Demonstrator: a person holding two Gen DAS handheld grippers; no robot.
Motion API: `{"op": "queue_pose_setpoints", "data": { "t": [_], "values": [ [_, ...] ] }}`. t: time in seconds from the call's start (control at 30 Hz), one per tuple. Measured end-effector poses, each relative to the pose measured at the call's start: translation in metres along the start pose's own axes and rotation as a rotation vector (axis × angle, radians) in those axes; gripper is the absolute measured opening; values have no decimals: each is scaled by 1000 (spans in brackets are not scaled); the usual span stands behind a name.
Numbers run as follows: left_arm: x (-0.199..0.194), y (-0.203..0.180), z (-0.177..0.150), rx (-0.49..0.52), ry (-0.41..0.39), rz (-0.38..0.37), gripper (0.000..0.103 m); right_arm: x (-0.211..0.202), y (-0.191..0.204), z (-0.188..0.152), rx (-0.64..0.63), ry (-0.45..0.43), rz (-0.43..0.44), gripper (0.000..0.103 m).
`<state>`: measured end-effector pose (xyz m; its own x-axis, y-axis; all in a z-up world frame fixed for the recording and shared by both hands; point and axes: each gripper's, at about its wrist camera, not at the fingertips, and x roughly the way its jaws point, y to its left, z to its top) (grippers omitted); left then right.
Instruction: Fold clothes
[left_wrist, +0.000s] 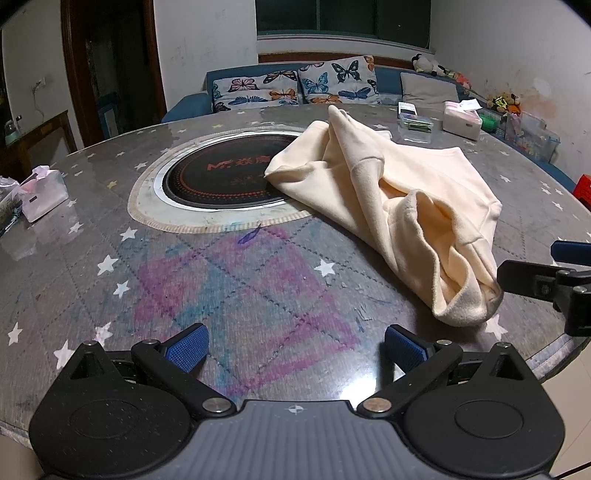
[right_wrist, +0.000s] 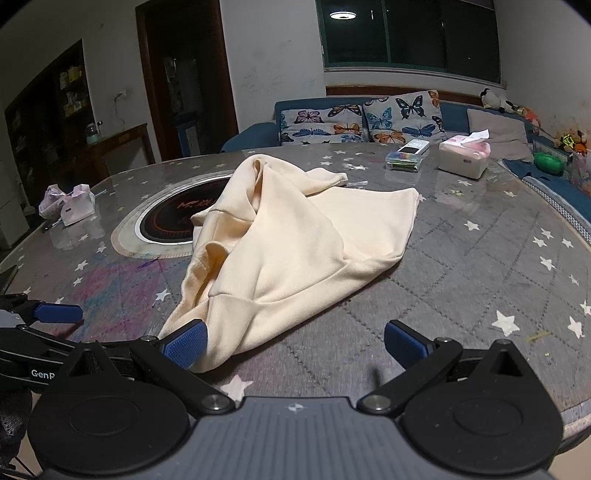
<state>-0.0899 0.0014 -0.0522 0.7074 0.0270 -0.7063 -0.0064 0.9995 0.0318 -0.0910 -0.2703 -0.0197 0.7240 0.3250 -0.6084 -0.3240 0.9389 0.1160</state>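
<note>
Right wrist: claw agape (touching garment)

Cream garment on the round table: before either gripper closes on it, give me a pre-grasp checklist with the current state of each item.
1. Left gripper open, nothing between its fingers: ok.
2. Right gripper open: ok.
3. Cream garment lying flat for folding: not ok; it is crumpled, with layers bunched.
4. Garment wholly on the table: ok; its near end lies close to the edge.
5. Garment off the black cooktop: not ok; one end overlaps it.
6. Tissue box and clear case apart from the garment: ok.
</note>
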Motion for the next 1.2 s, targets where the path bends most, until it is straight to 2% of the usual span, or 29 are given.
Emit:
{"op": "queue_pose_setpoints", "data": {
  "t": [0.5, 1.2],
  "values": [
    [14, 6, 20, 4, 8, 12, 103, 20, 0, 19, -22, 3, 16, 102],
    [43, 1, 80, 43, -22, 13, 103, 56, -19, 61, -31, 18, 21, 94]
  ]
}}
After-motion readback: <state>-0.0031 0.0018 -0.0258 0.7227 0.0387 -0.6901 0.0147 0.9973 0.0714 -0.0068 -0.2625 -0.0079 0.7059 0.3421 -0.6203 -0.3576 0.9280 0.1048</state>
